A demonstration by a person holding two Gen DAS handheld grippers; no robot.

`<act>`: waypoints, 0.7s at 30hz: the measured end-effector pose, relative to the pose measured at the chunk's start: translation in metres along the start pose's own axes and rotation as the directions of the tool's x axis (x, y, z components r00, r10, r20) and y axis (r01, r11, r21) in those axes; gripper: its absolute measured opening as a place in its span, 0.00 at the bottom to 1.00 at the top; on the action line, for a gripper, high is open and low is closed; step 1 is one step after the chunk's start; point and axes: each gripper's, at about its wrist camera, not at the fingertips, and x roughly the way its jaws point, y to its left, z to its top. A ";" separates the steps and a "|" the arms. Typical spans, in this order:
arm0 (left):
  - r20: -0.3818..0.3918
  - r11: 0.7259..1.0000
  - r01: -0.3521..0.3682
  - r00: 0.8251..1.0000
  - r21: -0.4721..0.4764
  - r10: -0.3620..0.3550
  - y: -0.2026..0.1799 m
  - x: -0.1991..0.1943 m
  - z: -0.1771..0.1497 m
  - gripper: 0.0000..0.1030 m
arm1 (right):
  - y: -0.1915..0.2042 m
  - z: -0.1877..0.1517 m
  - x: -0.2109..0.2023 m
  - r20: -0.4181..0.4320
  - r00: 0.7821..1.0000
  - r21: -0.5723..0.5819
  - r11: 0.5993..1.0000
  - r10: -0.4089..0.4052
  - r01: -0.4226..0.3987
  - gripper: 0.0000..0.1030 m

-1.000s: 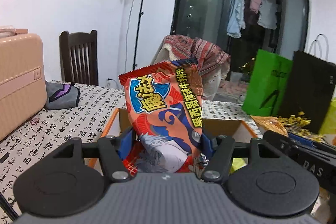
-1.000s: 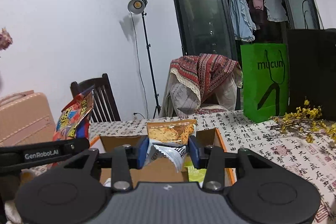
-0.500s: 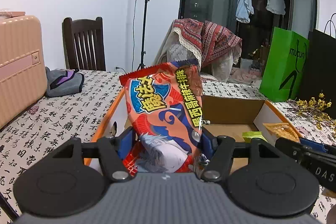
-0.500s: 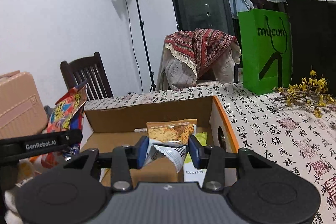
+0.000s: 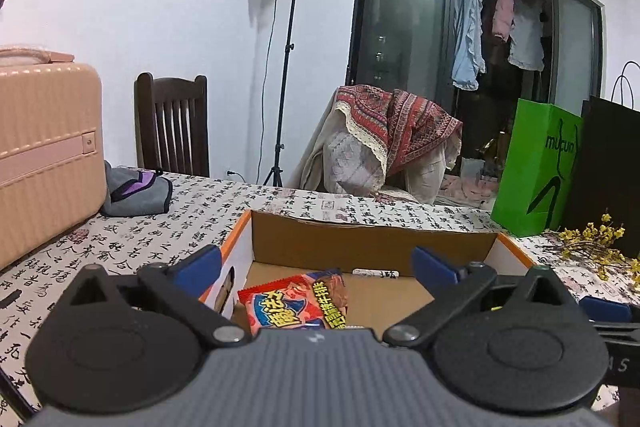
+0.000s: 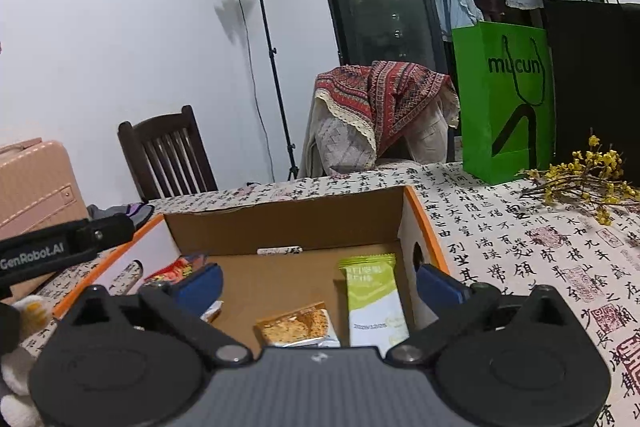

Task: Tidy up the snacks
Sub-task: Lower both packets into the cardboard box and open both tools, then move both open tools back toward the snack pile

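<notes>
Red snack (image 5: 294,303) dropped, now in box (image 5: 372,241)

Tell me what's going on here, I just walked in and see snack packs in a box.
A person with a claw in each hand is sorting snacks into a cardboard box on the table. Both claws are opening and grip nothing. The left claw stands above a red snack bag lying in the box. The right claw is over an orange cracker pack, with a green sachet beside it.
</notes>
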 end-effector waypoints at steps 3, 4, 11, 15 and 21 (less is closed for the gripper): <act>-0.002 1.000 0.003 1.000 -0.007 -0.003 0.001 -0.002 0.001 1.00 | -0.002 0.000 0.000 -0.004 1.000 0.008 1.000 -0.009 0.009 1.00; -0.005 1.000 0.001 1.000 -0.012 -0.001 0.002 -0.003 0.002 1.00 | -0.003 0.001 -0.001 -0.001 1.000 0.010 1.000 -0.009 0.009 1.00; -0.066 0.999 0.023 0.997 -0.044 -0.026 0.006 -0.027 0.016 1.00 | 0.004 0.009 -0.029 0.040 0.999 0.000 1.000 -0.010 0.010 1.00; -0.064 0.997 0.061 0.996 -0.048 -0.064 0.012 -0.049 0.018 1.00 | 0.013 0.011 -0.057 0.053 0.999 -0.026 1.000 0.003 -0.002 1.00; -0.062 0.997 0.074 0.995 -0.011 -0.074 0.017 -0.084 0.010 1.00 | 0.025 -0.003 -0.089 0.035 0.999 -0.076 0.997 0.017 -0.015 1.00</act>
